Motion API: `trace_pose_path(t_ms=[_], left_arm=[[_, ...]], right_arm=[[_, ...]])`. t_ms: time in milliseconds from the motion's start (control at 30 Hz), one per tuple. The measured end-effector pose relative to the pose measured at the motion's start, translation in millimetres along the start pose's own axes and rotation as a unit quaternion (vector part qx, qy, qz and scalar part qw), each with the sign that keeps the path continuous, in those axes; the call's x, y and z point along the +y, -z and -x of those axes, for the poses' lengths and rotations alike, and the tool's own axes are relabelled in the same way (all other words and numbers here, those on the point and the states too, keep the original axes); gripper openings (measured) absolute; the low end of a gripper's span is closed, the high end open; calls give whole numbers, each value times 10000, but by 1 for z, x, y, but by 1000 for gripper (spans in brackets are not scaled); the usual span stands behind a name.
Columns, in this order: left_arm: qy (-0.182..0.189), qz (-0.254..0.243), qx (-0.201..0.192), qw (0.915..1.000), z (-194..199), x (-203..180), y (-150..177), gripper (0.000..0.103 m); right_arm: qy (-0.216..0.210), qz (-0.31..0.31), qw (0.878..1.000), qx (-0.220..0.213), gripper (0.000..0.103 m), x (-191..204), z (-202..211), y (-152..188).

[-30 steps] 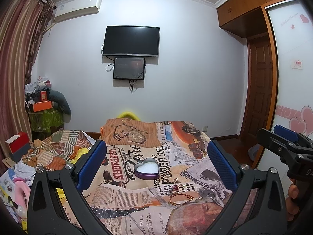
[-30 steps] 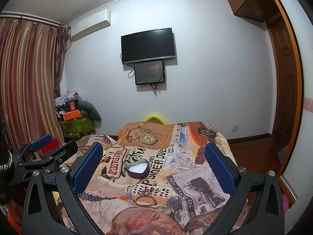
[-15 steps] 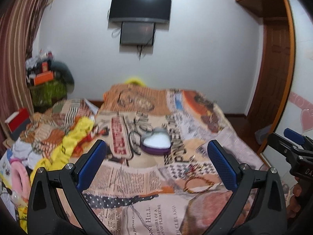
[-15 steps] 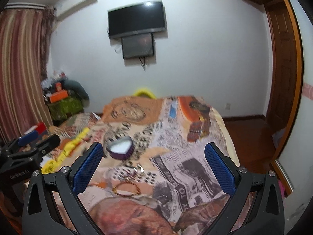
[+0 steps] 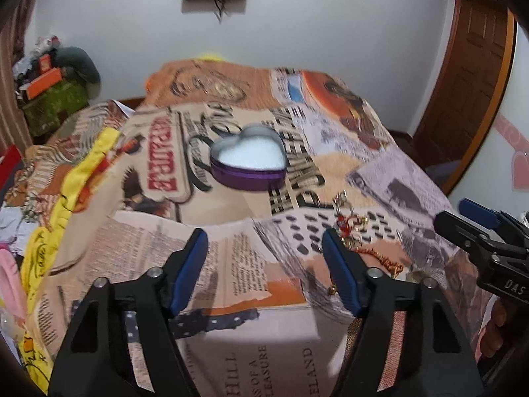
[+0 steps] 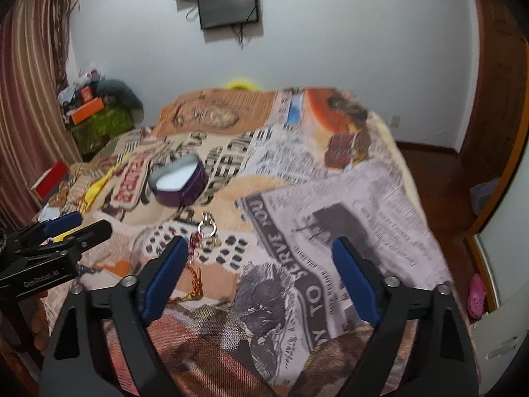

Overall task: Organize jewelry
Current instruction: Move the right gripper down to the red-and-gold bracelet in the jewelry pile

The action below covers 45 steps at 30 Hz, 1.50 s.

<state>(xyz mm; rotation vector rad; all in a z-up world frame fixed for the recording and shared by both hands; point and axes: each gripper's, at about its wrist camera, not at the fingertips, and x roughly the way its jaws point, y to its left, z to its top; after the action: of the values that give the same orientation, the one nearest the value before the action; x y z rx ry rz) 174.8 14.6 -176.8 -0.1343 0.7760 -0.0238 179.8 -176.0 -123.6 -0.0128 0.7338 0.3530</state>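
Nothing is sorted yet on the bed [image 5: 413,178]: the heart-shaped tin [image 5: 248,162], purple-walled and white inside, sits lidless and empty near the middle of the newsprint bedspread [image 6: 347,218]. The jewelry lies loose between the tin and the bed's near edge: a silver ring [image 6: 206,230], small gold and red pieces [image 5: 347,221] just beside it, and a beaded bracelet [image 5: 380,256] nearest me. All of it has still to go into the tin, by my reckoning.

My left gripper [image 5: 264,274] hangs over bare bedspread with its jaws part-way in, having just been closing, and nothing sits between them; the bracelet shows just past its right pad. My right gripper [image 6: 261,276] has also just been closing its jaws, which stand fairly wide and empty; the bracelet's cord lies by its left pad.

Around the bed: a heap of yellow and striped bedding [image 5: 82,172] along the left edge, a cluttered green-draped stand [image 6: 99,122] in the far corner, a wall screen [image 6: 228,5], a wooden door [image 5: 469,76]. Nothing blocks the way to the tin; the busy print may hide small pieces.
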Motion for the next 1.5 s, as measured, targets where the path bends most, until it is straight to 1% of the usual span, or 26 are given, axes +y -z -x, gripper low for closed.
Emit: trace_pose_path(t_ms=[33, 100, 133, 200, 267, 300, 367, 500, 600, 667, 733, 867, 1000, 1200, 1500], left_arm=[[67, -6, 72, 10000, -4, 0, 2, 60], [267, 8, 247, 9993, -13, -1, 4, 49], [350, 13, 305, 9989, -17, -1, 5, 46], [555, 22, 426, 9975, -23, -3, 6, 36], [710, 1, 489, 9963, -26, -7, 6, 32], [779, -30, 504, 9957, -27, -9, 6, 29], [854, -125, 513, 9949, -27, -15, 7, 26], [858, -368, 523, 9943, -31, -28, 7, 16], [812, -402, 563, 9943, -37, -32, 6, 14], [858, -351, 578, 9940, -39, -31, 4, 14], [886, -331, 588, 9938, -40, -31, 4, 13], [913, -342, 598, 9934, -43, -33, 4, 8], [924, -329, 545, 9937, -42, -32, 5, 8], [821, -244, 409, 9955, -28, -23, 7, 8], [693, -214, 315, 9969, -6, -8, 14, 8]], right_arm=[[-60, 25, 10000, 74, 75, 1, -4, 1], [-143, 83, 9997, 158, 70, 3, -10, 2], [-181, 135, 9995, 209, 66, 5, -12, 3], [-269, 208, 9990, 295, 61, 8, -16, 2], [-368, 266, 9983, 365, 53, 9, -22, 3], [-409, 293, 9979, 409, 51, 10, -23, 3], [-492, 335, 9970, 490, 44, 13, -27, 4], [-663, 387, 9951, 623, 38, 16, -32, 5], [-772, 419, 9936, 705, 35, 18, -35, 5], [-813, 459, 9927, 764, 32, 21, -37, 7], [-888, 476, 9915, 819, 31, 23, -40, 8], [-996, 505, 9895, 915, 28, 25, -44, 9], [-1078, 586, 9875, 984, 27, 31, -48, 8], [-1089, 588, 9873, 1000, 27, 33, -46, 7], [-917, 653, 9875, 1102, 27, 34, -41, 16]])
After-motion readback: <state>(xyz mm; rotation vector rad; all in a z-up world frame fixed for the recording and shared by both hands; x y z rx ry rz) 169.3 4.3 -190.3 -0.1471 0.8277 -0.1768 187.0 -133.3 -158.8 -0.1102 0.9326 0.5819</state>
